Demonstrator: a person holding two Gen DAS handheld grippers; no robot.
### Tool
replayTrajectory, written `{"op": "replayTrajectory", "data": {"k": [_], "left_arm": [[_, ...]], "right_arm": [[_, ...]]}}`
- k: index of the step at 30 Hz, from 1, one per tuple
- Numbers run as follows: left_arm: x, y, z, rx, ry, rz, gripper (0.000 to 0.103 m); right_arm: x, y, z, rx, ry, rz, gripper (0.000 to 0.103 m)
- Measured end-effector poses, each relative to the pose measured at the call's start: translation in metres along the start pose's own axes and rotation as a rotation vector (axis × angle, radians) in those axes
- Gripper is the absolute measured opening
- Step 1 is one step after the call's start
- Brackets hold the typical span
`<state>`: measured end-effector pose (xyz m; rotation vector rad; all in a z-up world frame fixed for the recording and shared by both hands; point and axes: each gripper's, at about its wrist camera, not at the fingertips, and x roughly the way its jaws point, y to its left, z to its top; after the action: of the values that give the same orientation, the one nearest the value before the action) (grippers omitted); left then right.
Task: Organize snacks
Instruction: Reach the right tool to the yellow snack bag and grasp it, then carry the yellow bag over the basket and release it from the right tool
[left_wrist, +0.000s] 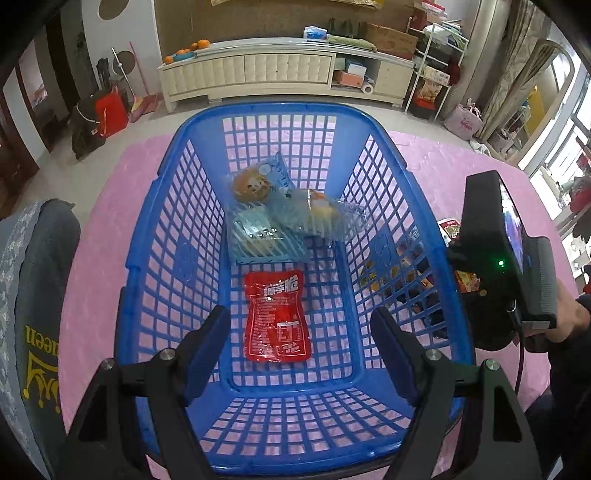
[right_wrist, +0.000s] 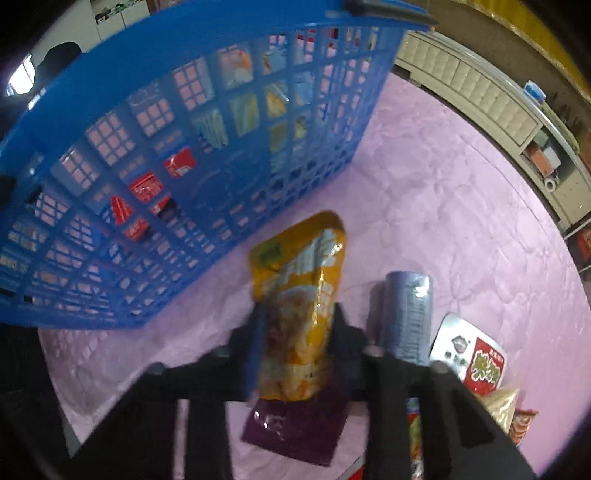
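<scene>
while the left hand-held gripper (left_wrist: 299, 354) hangs over the blue basket (left_wrist: 147, 258) with its jaws spread wide and nothing between them, the right hand-held gripper (right_wrist: 295, 332) is clamped on a single yellow snack pouch (right_wrist: 299, 306) just outside the basket's right wall, its jaws nearly together on the packet's sides. three snacks lie on the basket floor: one red packet (left_wrist: 277, 314) nearest the left hand-held gripper, its long axis running toward the far wall, and beyond it two clear blue-printed wrappers (left_wrist: 280, 210), overlapping and set at a slant. the yellow snack pouch points away from the right hand-held gripper toward the basket, long axis along the fingers, its far end raised above the pink-covered bench (right_wrist: 443, 184). only the right wrist view shows what remains outside: one purple packet (right_wrist: 295, 432) under the pouch, one blue-grey cylindrical pack (right_wrist: 406, 317) beside the right finger, one white-and-red packet (right_wrist: 469, 354) further right, and a few more wrappers at the edge, too cut off to count. only the left wrist view shows the basket floor openly, a hand (left_wrist: 569, 317) gripping the right tool, and a grey cushion (left_wrist: 33, 295) at the left.
</scene>
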<state>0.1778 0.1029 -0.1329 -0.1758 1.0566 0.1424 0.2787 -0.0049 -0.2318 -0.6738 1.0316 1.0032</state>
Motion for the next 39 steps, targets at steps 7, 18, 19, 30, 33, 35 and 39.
{"op": "replayTrajectory", "data": {"k": [7, 18, 19, 30, 33, 35, 39], "left_arm": [[-0.006, -0.002, -0.002, 0.007, -0.009, 0.012, 0.076], [-0.047, -0.007, -0.004, 0.023, -0.066, 0.001, 0.076], [-0.049, -0.008, -0.004, 0.026, -0.067, 0.003, 0.077], [-0.105, -0.001, -0.014, 0.035, -0.147, 0.007, 0.076], [-0.117, 0.006, -0.018, 0.035, -0.169, 0.007, 0.076], [-0.121, 0.009, -0.019, 0.034, -0.177, 0.01, 0.077], [-0.124, 0.017, -0.021, 0.032, -0.187, 0.014, 0.077]], "right_arm": [[-0.034, -0.001, -0.014, 0.073, -0.059, 0.012, 0.016], [-0.125, 0.009, -0.037, 0.148, -0.14, -0.043, 0.016], [-0.134, 0.013, -0.038, 0.153, -0.149, -0.049, 0.016], [-0.187, 0.055, -0.013, 0.172, -0.265, -0.081, 0.016], [-0.191, 0.06, -0.006, 0.164, -0.276, -0.083, 0.016], [-0.191, 0.065, 0.002, 0.153, -0.28, -0.082, 0.016], [-0.191, 0.078, 0.015, 0.144, -0.284, -0.077, 0.016]]}}
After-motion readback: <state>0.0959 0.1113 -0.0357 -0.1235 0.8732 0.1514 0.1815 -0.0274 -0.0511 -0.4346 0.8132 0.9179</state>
